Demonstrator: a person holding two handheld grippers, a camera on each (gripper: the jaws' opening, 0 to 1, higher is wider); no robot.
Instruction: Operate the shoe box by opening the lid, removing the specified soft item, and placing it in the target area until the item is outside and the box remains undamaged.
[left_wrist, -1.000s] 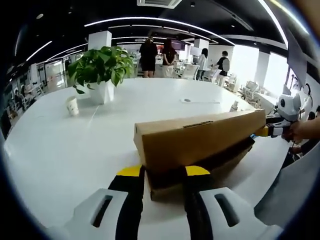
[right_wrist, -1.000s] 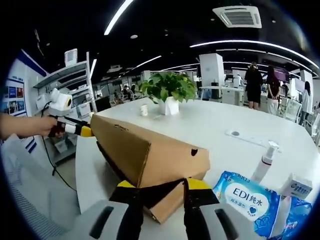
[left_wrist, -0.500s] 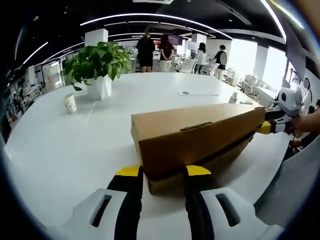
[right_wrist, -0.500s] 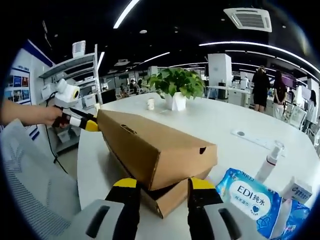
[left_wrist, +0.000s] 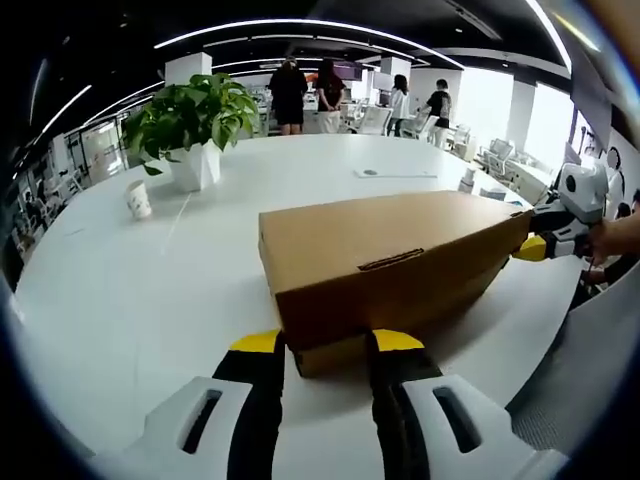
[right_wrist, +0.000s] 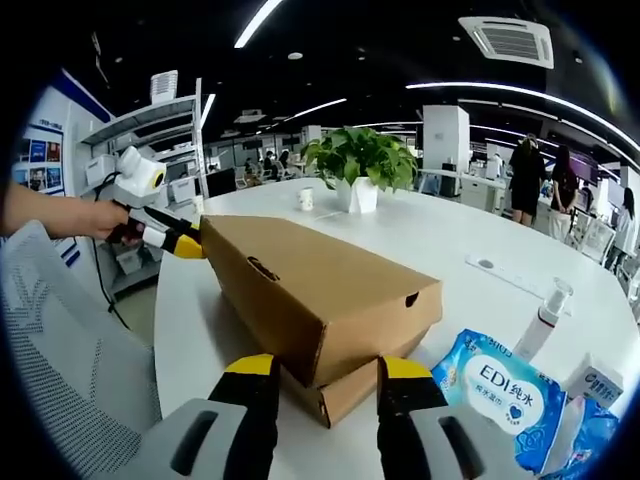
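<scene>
While the box lies on the white table, its long axis runs from one gripper to the other, each view looking down a short end. Its lid sits low over the base, nearly closed. The left gripper has its jaws spread either side of the near end of the base; whether they touch it I cannot tell. The right gripper stands likewise at the opposite end, jaws wide. Around us is an open office with ceiling strip lights. A plant in a white pot and a paper cup stand further up the table. The right gripper view adds a wipes pack, a spray bottle and wall shelves.
</scene>
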